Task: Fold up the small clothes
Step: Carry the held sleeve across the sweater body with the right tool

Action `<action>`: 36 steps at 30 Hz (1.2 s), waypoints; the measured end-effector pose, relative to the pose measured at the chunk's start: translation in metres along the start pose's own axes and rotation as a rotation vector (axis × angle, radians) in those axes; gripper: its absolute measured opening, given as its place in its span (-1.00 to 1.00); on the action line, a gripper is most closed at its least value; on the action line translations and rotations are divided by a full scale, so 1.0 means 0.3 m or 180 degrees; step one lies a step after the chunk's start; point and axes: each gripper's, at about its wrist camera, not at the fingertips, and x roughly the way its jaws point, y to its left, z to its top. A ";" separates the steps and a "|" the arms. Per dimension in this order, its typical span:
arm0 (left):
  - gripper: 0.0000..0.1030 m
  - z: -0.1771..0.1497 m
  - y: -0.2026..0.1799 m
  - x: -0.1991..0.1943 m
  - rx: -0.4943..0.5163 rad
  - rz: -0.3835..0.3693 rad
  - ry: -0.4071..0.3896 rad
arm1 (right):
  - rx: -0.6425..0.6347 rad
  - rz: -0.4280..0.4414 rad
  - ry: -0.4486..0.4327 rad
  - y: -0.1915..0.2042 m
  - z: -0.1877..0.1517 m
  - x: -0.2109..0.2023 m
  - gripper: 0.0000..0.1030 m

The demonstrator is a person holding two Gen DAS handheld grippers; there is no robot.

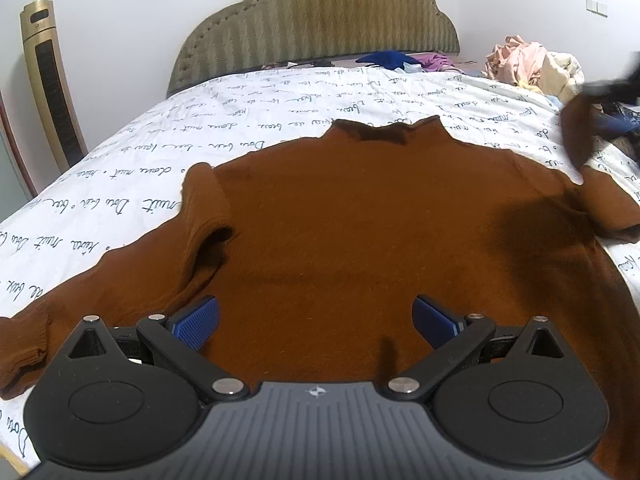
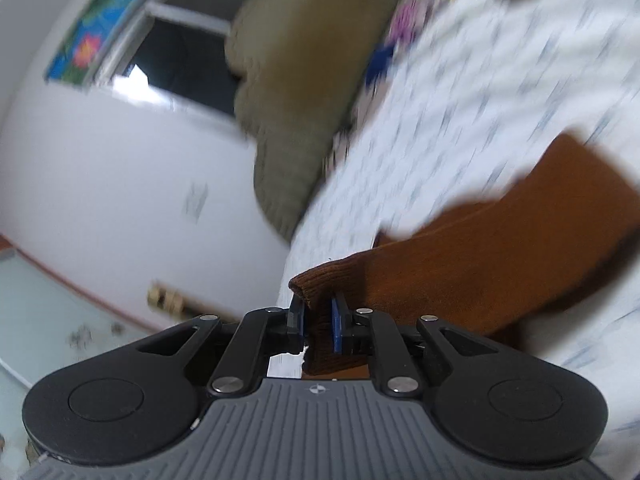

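A brown sweater (image 1: 360,220) lies flat on the bed, collar toward the headboard, its left sleeve (image 1: 120,280) stretched out to the left. My left gripper (image 1: 316,320) hovers over the sweater's lower body, open, with nothing between its blue pads. My right gripper (image 2: 318,322) is shut on the ribbed cuff (image 2: 320,280) of the other sleeve, which hangs lifted off the sheet. In the left wrist view that raised sleeve (image 1: 576,136) and the right gripper (image 1: 612,84) show as a dark blur at the far right. The right wrist view is tilted and smeared.
The bed has a white sheet (image 1: 240,120) printed with handwriting and an olive padded headboard (image 1: 320,20). A pile of pale clothes (image 1: 532,64) and blue and purple garments (image 1: 388,58) lie near the head. A gold tower unit (image 1: 48,80) stands at the left wall.
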 end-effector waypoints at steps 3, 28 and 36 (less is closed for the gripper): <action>1.00 0.002 0.028 -0.003 -0.0049 0.0039 0.0005 | -0.0365 -0.0113 0.0674 0.028 -0.072 0.207 0.26; 1.00 0.003 0.077 0.022 -0.0135 0.0203 0.0083 | -0.5153 -0.2418 0.0283 0.114 -0.679 0.386 -0.88; 1.00 0.000 0.096 0.026 -0.0147 0.0276 0.0088 | -0.4587 -0.2109 -0.0004 0.186 -0.589 0.378 -0.87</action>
